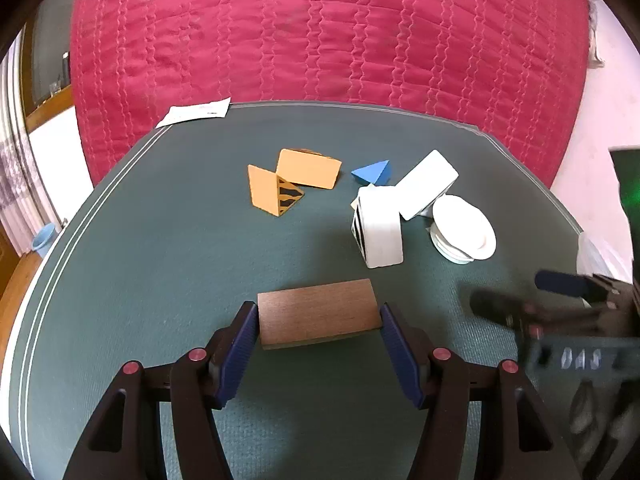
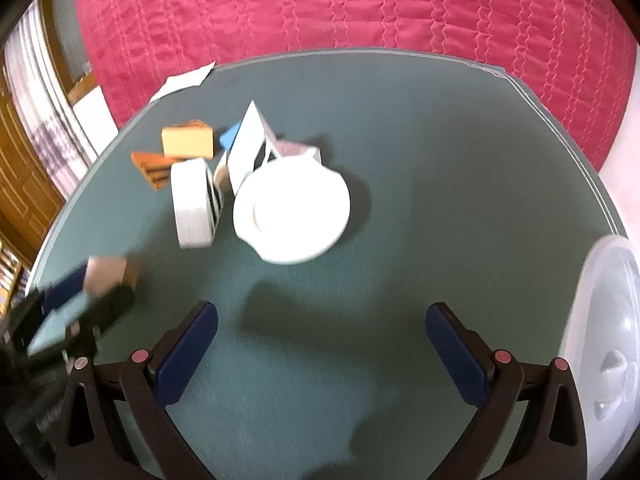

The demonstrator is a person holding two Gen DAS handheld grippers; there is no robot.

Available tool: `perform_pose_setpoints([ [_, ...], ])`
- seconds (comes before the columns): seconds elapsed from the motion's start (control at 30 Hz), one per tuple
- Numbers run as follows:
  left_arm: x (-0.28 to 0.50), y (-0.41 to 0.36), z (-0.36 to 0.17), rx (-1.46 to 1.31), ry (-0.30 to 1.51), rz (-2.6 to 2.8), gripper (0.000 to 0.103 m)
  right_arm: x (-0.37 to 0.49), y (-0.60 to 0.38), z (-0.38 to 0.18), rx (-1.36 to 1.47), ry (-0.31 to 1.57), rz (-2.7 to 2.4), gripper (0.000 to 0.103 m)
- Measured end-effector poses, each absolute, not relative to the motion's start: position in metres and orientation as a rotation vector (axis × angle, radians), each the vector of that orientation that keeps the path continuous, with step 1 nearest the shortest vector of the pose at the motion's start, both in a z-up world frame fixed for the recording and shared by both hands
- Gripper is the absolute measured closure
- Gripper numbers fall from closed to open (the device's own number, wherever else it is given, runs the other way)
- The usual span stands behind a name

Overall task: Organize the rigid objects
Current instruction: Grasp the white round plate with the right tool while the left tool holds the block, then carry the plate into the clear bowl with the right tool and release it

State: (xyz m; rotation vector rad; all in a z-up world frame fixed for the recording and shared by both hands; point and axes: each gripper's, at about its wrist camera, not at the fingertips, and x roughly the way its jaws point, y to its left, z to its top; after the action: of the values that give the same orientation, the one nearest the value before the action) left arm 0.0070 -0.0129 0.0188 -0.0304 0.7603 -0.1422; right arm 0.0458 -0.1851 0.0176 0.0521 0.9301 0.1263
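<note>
Green table mat [image 1: 168,248] under everything, red quilted bedspread [image 1: 320,32] behind. White paper slip [image 1: 196,112] at mat's far left corner. Translucent plastic lid [image 2: 608,332] at right edge.

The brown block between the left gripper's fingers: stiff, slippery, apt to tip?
The brown wooden block looks stiff: flat faces, straight edges. It seems clamped at both ends by the left gripper, and its smooth surface might slip. Low and flat, it probably sets down on the green table without tipping.
</note>
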Motion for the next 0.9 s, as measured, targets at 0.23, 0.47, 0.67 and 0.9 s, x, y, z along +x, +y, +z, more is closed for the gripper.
perform_pose_setpoints([
  [0.23,0.008,-0.009,0.018,-0.066,0.76,-0.135,0.038,0.072,-0.175,0.021,0.109,0.896,0.144,0.002],
  [0.47,0.011,-0.006,0.016,-0.084,0.777,-0.137,0.038,0.088,-0.16,0.013,0.048,0.879,0.111,0.01],
  [0.67,0.012,-0.006,0.014,-0.091,0.785,-0.143,0.038,0.093,-0.158,0.014,0.028,0.862,0.093,0.018],
  [0.9,0.011,-0.006,0.014,-0.087,0.788,-0.141,0.038,0.087,-0.16,0.016,0.042,0.841,0.105,0.036],
])
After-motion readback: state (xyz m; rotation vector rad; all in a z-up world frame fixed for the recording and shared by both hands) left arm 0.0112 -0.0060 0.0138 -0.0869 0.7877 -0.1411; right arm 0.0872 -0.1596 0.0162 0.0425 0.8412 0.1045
